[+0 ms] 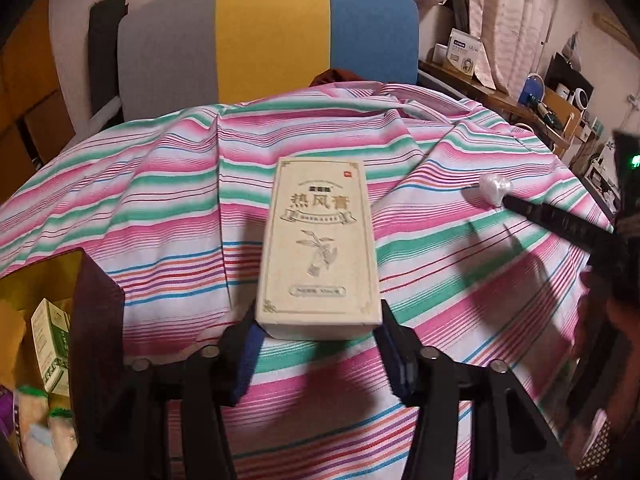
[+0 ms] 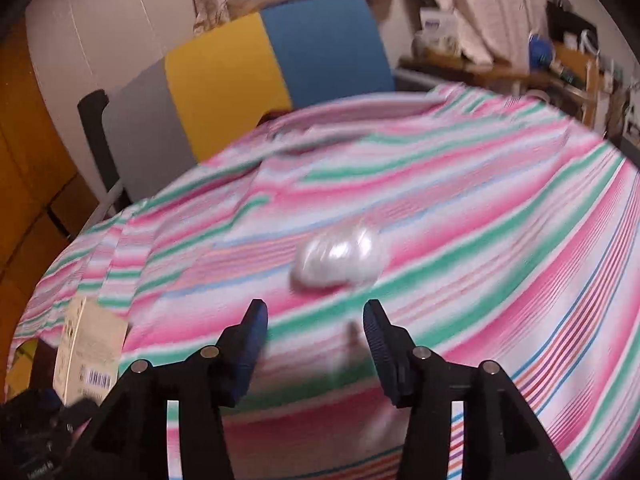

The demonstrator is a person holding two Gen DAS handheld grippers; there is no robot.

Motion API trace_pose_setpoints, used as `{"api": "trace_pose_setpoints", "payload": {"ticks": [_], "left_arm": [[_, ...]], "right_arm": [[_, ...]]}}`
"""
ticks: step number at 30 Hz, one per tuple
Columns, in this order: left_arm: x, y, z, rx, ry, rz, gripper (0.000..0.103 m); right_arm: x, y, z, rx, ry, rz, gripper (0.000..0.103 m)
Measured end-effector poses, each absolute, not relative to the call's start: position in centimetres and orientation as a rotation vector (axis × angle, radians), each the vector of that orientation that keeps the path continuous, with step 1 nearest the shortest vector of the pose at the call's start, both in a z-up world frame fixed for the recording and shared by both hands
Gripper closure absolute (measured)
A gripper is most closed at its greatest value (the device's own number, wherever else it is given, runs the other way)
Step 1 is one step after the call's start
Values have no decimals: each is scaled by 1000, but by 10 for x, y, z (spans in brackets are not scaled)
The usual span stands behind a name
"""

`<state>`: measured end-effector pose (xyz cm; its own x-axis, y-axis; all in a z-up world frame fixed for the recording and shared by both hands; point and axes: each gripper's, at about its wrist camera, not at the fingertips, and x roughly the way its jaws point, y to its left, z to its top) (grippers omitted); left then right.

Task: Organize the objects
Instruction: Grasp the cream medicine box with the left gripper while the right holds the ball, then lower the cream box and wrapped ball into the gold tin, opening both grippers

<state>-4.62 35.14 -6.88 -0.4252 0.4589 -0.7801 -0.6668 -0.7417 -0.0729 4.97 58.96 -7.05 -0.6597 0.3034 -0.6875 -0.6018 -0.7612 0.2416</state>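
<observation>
Left wrist view first: off to the left of the left gripper (image 1: 318, 322) stands a dark open container (image 1: 94, 320) with a green-and-white carton (image 1: 50, 350) and other packets inside, its near wall just beside the left finger. Between the gripper's fingers lies a cream box (image 1: 320, 246) printed with characters and a plant drawing. Its near end sits between the blue pads (image 1: 250, 354), which flank its corners; whether they press on it cannot be told. The box's long axis runs straight ahead along the fingers, printed face up, top of the print pointing away. It lies on a striped cloth (image 1: 160, 208). Further right, well apart from the box, a white wrapped bundle (image 1: 495, 189) touches the tip of the other gripper's finger.

Right wrist view: the cream box (image 2: 94, 346) shows far left, beyond the left finger, barcode toward the camera. The right gripper (image 2: 316, 322) stands partly open with nothing between its pads. The bundle (image 2: 340, 258), blurred, lies just ahead of the fingertips, slightly right of centre, its long axis crosswise.
</observation>
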Motion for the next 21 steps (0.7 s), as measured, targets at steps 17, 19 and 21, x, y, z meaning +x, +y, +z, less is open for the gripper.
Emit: {"api": "trace_pose_setpoints", "payload": {"ticks": [17,19,21], "left_arm": [[-76,366,-71,-1125,270,2211,51],[-74,363,-71,-1117,269,2225,52],[-70,359,-70,-1111,250,2228,52]], "right_arm": [[18,630,-92,-967,631,2365,51],[25,629,-89,-934,656,2387,52],[33,626,-86,-906,669,2396,53]]}}
